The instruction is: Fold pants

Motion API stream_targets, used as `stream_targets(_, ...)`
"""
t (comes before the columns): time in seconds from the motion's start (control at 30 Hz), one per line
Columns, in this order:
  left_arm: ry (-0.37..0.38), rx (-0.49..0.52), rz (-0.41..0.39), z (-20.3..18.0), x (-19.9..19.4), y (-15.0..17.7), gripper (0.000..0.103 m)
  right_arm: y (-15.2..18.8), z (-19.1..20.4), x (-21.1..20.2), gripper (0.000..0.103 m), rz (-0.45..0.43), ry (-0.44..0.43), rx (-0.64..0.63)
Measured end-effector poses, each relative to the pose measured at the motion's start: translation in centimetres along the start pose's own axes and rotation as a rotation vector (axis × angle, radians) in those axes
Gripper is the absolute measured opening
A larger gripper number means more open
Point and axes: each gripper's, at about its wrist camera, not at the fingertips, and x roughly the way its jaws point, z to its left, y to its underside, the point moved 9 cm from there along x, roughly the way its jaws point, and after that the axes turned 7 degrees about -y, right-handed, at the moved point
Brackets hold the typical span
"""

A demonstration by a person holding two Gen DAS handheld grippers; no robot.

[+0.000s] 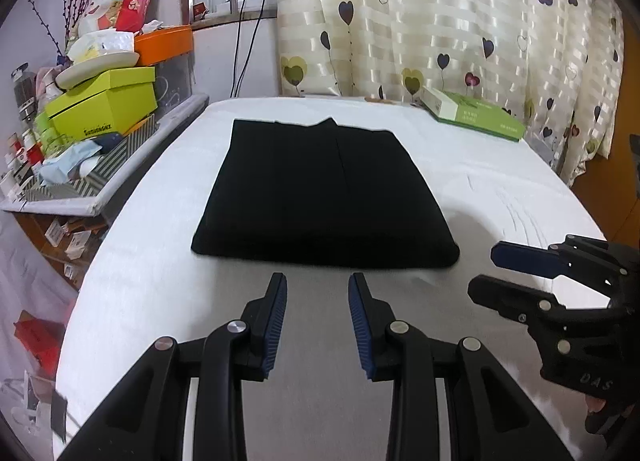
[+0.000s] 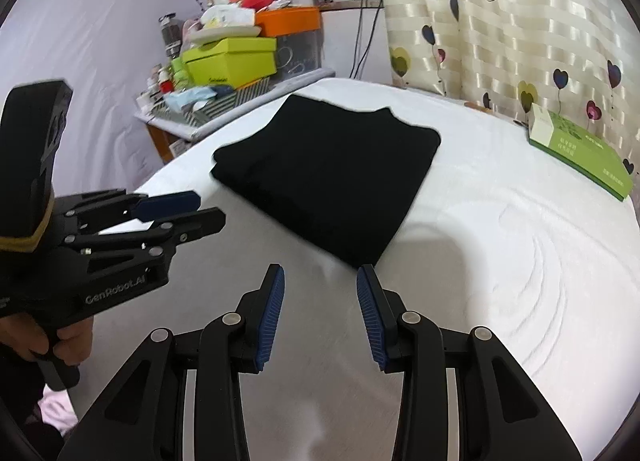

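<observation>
Lay folded into a flat black rectangle on the white bed point(image 1: 160, 261): the pants point(image 1: 324, 189), just ahead of both tongs and touching neither. Hovered short of the near folded edge, the left tongs point(image 1: 317, 293), fingers spread apart, gripping nothing. Hung beside the near right corner, the right tongs point(image 2: 320, 281), likewise parted and empty. Rested at the far right of the bed, a green box point(image 1: 476, 117).

Folded black pants point(image 2: 328, 169) on white bed point(image 2: 500, 241), beyond right gripper's point(image 2: 320, 281) parted jaws.
</observation>
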Motion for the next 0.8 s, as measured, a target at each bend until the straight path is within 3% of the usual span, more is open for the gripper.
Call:
stream_targets(0.43, -0.054, -0.012, 0.041, 0.7, 1.0, 2.7, 0.034, 2.5, 0.6, 1.8, 0.039, 0.054, 0.034, -0.013)
stream_targets(0.8, -0.056, 0.013, 0.085, 0.5, 2.2, 3.4, 0.034, 3.4, 0.5, 2.6, 0.041, 0.108, 0.066, -0.022)
